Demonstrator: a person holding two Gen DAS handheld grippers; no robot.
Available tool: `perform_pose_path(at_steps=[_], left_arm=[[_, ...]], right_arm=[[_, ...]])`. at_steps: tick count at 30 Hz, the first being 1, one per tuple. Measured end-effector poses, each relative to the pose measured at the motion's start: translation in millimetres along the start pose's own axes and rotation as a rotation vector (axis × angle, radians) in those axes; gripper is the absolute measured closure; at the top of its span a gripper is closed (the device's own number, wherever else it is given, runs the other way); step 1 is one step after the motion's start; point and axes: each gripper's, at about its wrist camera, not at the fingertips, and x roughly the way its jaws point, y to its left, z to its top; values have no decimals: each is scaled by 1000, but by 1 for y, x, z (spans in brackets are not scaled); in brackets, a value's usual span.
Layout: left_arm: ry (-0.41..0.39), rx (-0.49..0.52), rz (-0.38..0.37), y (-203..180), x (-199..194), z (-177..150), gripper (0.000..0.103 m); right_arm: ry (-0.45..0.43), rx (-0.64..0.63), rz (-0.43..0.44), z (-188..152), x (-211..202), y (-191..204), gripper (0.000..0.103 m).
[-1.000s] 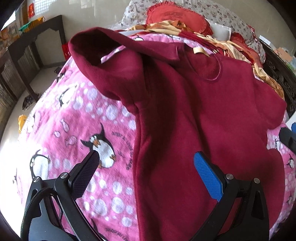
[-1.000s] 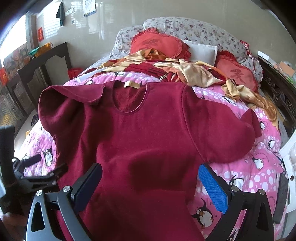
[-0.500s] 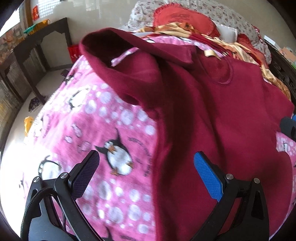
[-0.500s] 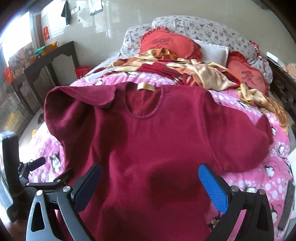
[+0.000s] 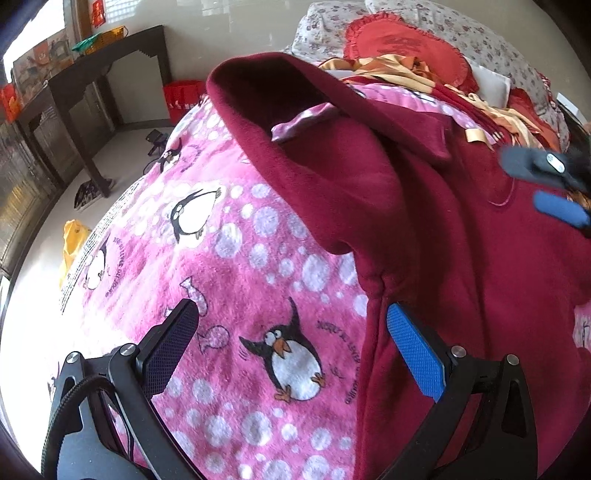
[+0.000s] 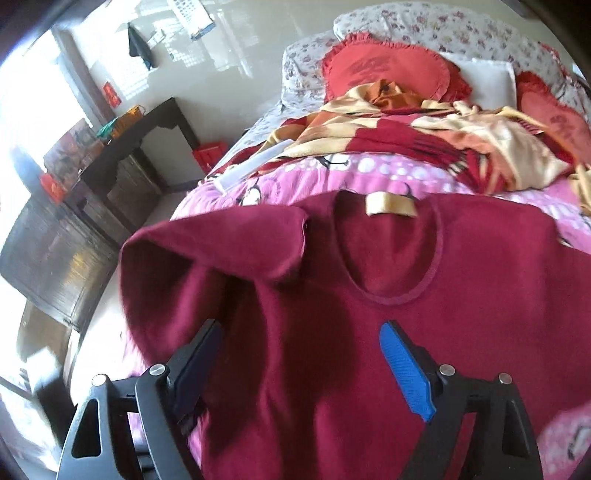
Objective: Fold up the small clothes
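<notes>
Pink penguin blanket point(image 5: 258, 258) covers the bed you are working at, and the maroon top point(image 6: 406, 314) lies spread on it, neckline with its tan label point(image 6: 391, 205) toward the pillows point(image 6: 424, 29). One sleeve point(image 6: 236, 240) of the top is folded inward across the shoulder, next to the neckline.

Your left hand-held gripper point(image 5: 291, 350) hangs over the top's side edge near the armpit. Its jaws stand wide apart with nothing gripped: the black finger is over bare blanket, the blue finger point(image 5: 413, 350) over the maroon cloth just inside the seam.

Your right hand-held gripper point(image 6: 299, 369) is above the chest of the top, below the neckline. Its jaws are closing but remain well apart; only flat cloth lies beneath them and the pads press on nothing. From the left wrist view that gripper shows blurred at the top's far side.

Beyond the top, a red and yellow quilt point(image 6: 424, 133) lies bunched before the pillows.
</notes>
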Motion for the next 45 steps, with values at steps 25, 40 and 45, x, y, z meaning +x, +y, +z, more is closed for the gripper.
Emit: perform_pose_path(at_steps=[25,40,45], left_arm=[[11,-14,9,6,9,6,1],[-8,-53,30,28,-7,6,1],[-23,-75,30,38,-14,4,1]], right_arm=[[52,60,60,36,68,6,28],[46,46,-2,46,84,16,98],[-77,-45,40,50,13,18,98]])
